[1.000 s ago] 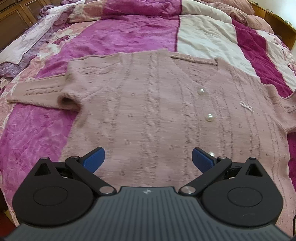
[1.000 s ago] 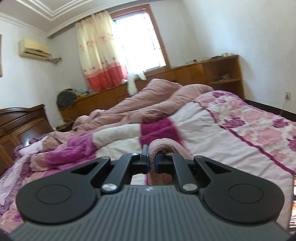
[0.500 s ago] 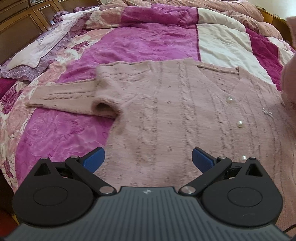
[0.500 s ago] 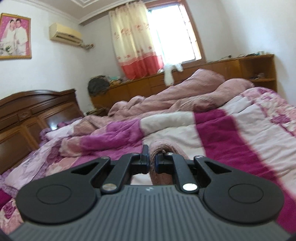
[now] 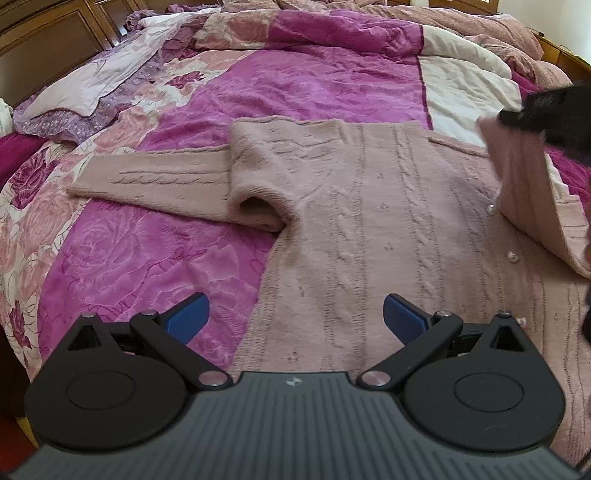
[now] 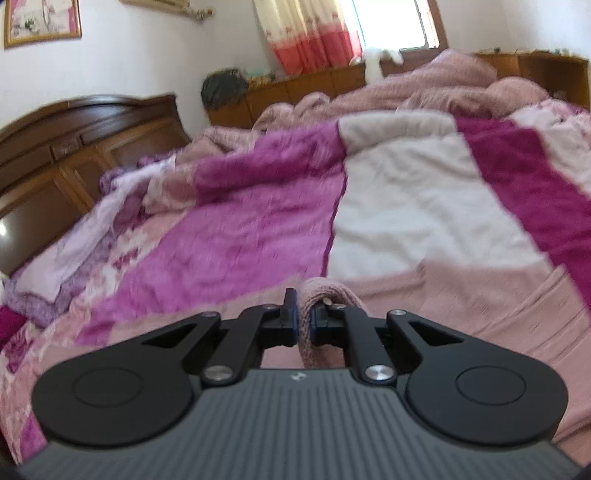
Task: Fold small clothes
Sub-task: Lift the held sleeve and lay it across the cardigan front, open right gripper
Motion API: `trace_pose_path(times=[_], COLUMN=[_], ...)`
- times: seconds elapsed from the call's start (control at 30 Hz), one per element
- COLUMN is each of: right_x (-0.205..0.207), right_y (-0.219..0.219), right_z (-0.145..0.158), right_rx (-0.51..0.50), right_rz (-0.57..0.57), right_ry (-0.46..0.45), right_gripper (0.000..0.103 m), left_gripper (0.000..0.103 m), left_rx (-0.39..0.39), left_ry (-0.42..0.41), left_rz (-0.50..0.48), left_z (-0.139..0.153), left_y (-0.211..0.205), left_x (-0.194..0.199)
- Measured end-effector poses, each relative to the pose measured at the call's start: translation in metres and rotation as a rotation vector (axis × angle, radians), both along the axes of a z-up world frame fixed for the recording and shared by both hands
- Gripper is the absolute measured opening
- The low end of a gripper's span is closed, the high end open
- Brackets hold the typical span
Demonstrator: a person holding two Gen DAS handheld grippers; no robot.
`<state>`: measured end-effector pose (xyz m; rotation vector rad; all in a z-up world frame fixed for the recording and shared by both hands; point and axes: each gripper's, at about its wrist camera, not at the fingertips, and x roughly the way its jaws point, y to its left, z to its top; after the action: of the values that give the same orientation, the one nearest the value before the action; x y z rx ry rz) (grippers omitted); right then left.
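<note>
A bed (image 5: 314,88) covered by a magenta, pink and cream quilt fills both views, with a dark wooden headboard (image 6: 74,147) at the upper left of the right wrist view and a curtained window (image 6: 332,26) at the top. A pink knitted cardigan (image 5: 369,229) lies spread flat across the middle of the left wrist view, one sleeve (image 5: 155,181) stretched toward the left of the frame. The left tongs (image 5: 293,319) hang wide open above the cardigan's lower edge, gripping nothing. The right tongs (image 6: 303,325) are clamped on a fold of the cardigan's other sleeve (image 6: 321,295), lifted at the right edge of the left wrist view.
</note>
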<state>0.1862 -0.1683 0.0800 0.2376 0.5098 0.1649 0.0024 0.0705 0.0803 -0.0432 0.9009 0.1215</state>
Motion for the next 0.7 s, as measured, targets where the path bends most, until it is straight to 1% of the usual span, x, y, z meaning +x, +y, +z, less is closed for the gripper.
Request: trace_pose_path(times=[0.17, 0.33, 0.37, 0.4, 0.43, 0.47, 0.5, 0.53, 0.7], right_x=[0.005, 0.007, 0.007, 0.006, 0.006, 0.006, 0.005, 0.002, -0.012], right_y=[0.023, 0.038, 0.039, 0.041, 0.041, 0.040, 0.039, 0.038, 0.027], right_z=[-0.024, -0.037, -0.040, -0.041, -0.043, -0.044, -0.045, -0.045, -0.036], right_rx=[0.009, 0.024, 0.025, 0.028, 0.038, 0.055, 0.072, 0.088, 0.112], right_rz=[0.059, 0.127, 0.137, 0.146, 0.157, 0.172, 0.181, 0.189, 0.221], right_ry=[0.053, 0.101, 0.114, 0.127, 0.141, 0.153, 0.162, 0.164, 0.180], right_gripper=[0.010, 0.013, 0.015, 0.018, 0.029, 0.047, 0.054, 0.063, 0.064], left_gripper=[0.103, 0.103, 0.103, 0.103, 0.103, 0.103, 0.103, 0.103, 0.103], left_rx=[-0.003, -0.013, -0.014, -0.014, -0.015, -0.015, -0.015, -0.015, -0.008], left_ry=[0.001, 0.001, 0.001, 0.002, 0.002, 0.002, 0.001, 0.000, -0.002], left_rz=[0.020, 0.031, 0.032, 0.033, 0.033, 0.033, 0.033, 0.033, 0.026], left_z=[-0.004, -0.006, -0.006, -0.006, -0.006, -0.006, -0.006, -0.006, -0.005], left_y=[0.011, 0.017, 0.017, 0.017, 0.017, 0.017, 0.017, 0.017, 0.014], left_x=[0.000, 0.000, 0.000, 0.000, 0.000, 0.000, 0.000, 0.000, 0.001])
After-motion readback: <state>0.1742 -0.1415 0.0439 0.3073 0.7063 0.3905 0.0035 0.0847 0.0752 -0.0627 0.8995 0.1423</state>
